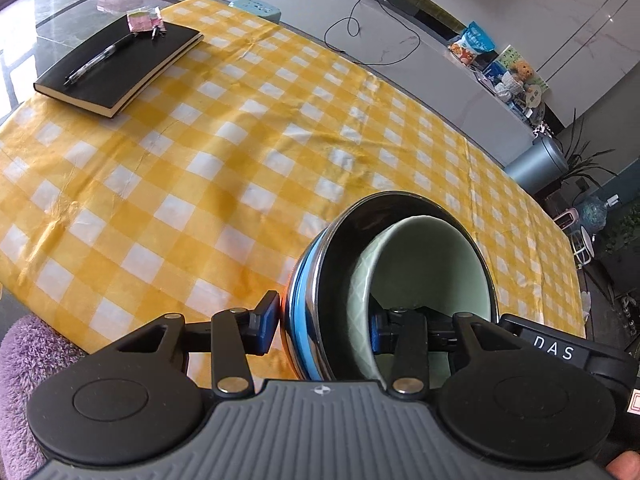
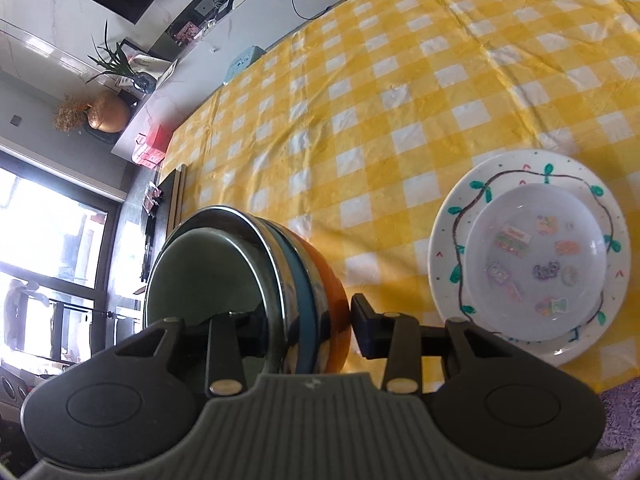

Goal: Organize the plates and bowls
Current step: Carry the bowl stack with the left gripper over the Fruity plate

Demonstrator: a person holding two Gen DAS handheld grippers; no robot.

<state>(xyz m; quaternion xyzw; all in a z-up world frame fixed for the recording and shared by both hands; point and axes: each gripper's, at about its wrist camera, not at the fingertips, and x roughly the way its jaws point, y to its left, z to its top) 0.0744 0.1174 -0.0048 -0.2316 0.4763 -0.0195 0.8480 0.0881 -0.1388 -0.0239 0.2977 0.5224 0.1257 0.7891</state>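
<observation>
Both fingers pinch the nested bowls [image 1: 400, 276]; only right view shows stacked plates [image 2: 528, 256].

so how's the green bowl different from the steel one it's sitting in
The green bowl is pale, matte ceramic with a diamond pattern outside; the steel bowl is shiny metal with a blue band and an orange base. The green bowl is smaller and nests inside; the steel bowl is the wider outer shell. Both are round, empty, and tipped on their sides together between the fingers of both hand-held grippers, above the checked tablecloth.

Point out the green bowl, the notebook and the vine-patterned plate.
Green bowl [image 1: 432, 264]: left wrist view, inner wall.
Notebook [image 1: 132, 64]: left wrist view, black cover.
Plate [image 2: 448, 240]: right wrist view, bare left rim.
</observation>
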